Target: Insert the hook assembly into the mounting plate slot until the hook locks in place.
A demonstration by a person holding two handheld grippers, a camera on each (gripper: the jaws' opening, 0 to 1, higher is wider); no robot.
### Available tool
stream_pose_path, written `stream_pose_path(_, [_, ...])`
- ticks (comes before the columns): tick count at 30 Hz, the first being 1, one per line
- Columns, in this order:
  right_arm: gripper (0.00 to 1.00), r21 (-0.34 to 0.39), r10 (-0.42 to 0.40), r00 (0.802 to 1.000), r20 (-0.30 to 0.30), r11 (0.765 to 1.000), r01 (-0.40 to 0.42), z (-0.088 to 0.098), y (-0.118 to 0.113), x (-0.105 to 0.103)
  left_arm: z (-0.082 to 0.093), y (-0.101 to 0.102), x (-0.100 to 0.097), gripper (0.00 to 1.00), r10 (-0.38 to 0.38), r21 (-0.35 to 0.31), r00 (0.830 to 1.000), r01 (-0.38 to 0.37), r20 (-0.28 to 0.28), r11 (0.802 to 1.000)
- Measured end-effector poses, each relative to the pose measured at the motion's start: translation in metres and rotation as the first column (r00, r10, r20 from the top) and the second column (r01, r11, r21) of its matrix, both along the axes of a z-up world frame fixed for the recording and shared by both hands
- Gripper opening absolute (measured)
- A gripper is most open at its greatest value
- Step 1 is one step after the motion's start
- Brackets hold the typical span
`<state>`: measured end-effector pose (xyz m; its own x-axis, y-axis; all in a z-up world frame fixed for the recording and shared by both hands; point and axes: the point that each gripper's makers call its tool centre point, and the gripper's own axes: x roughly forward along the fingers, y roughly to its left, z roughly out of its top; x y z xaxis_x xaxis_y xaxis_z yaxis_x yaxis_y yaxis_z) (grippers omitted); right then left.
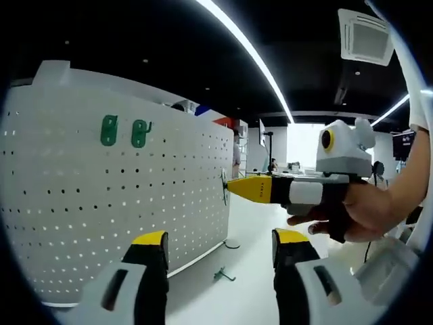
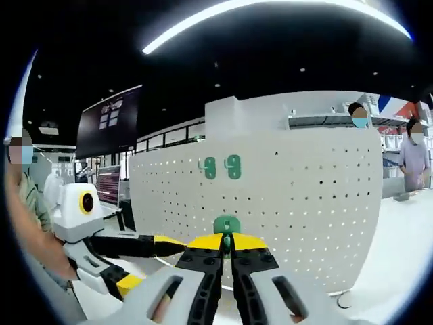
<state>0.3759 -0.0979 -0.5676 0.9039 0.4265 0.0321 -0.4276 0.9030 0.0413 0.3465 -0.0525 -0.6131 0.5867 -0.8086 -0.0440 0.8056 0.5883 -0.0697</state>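
White perforated metal, curved at its ends: the pegboard stands upright on the desk, its hole grid running edge to edge. Two green hooks are already mounted side by side high on its face; in the right gripper view they read as small green tabs. Your right tongs, yellow-tipped over black ribbed jaws, are clenched on a third green hook; only its rounded top shows above the tips, and its prongs are hidden. In the left gripper view those same tongs hold the hook edge-on at the board's near end, too thin there to judge whether it touches the panel. Your hand wraps the grip, the sleeve cut off at the frame. Your left tongs are released, jaws well apart over bare desk. One small green piece lies loose near the board's foot, shape unclear. Open desk surface lies to the board's end side. People stand behind the board.
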Motion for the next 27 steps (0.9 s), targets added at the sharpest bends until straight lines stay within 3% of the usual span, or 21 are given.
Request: stream_pose_path(27, [0.01,-0.002,-0.102,0.993,0.058,0.995,0.102,0.042,-0.019,0.059,0.001,0.051,-0.002,0.62,0.114,-0.014,0.994,-0.114,-0.006,0.993])
